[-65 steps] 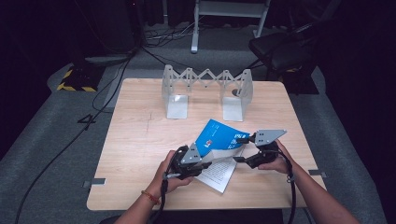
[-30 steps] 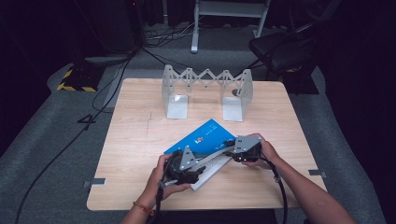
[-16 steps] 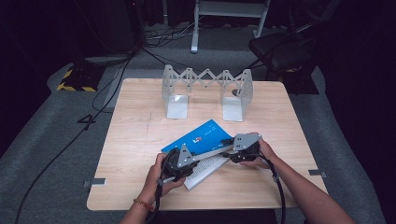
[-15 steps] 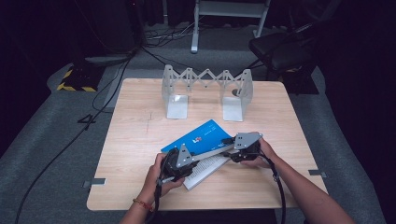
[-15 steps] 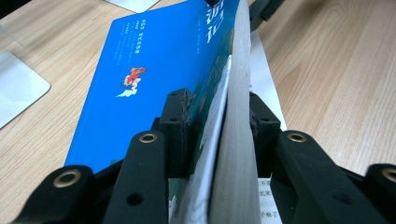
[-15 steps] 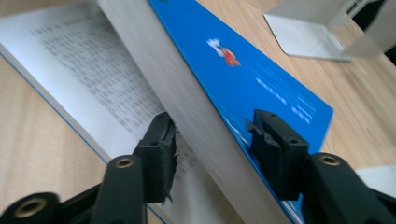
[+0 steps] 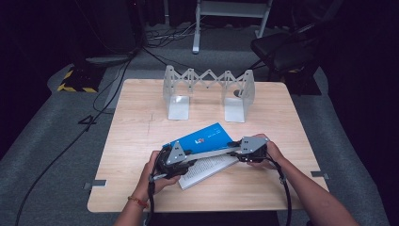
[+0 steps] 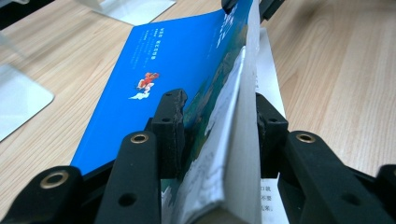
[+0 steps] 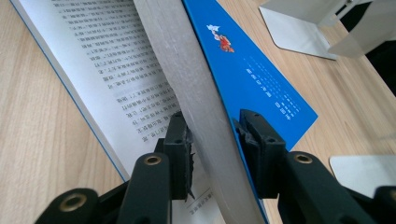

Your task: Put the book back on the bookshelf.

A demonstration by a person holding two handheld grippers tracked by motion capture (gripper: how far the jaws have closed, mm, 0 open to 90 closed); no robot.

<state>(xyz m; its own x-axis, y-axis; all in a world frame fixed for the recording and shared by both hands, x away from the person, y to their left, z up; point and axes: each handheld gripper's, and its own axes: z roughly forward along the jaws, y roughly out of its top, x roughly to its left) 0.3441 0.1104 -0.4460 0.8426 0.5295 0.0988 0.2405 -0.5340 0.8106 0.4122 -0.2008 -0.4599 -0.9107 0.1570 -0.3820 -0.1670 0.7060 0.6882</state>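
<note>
Lying near the front middle of the wooden table point(image 7: 141, 122), in front of the folding metal book rack point(image 7: 207, 89), a paperback book point(image 7: 207, 141) is partly open: its bright blue cover, printed with small white text and a tiny red-and-white figure, is lifted with a thick block of pages, while a white page of dense print lies flat beneath. The left gripper point(image 8: 215, 135) clasps one end of the raised page block, jaws having just eased slightly; the right gripper point(image 9: 212, 140), having just been closing, pinches the other end.
</note>
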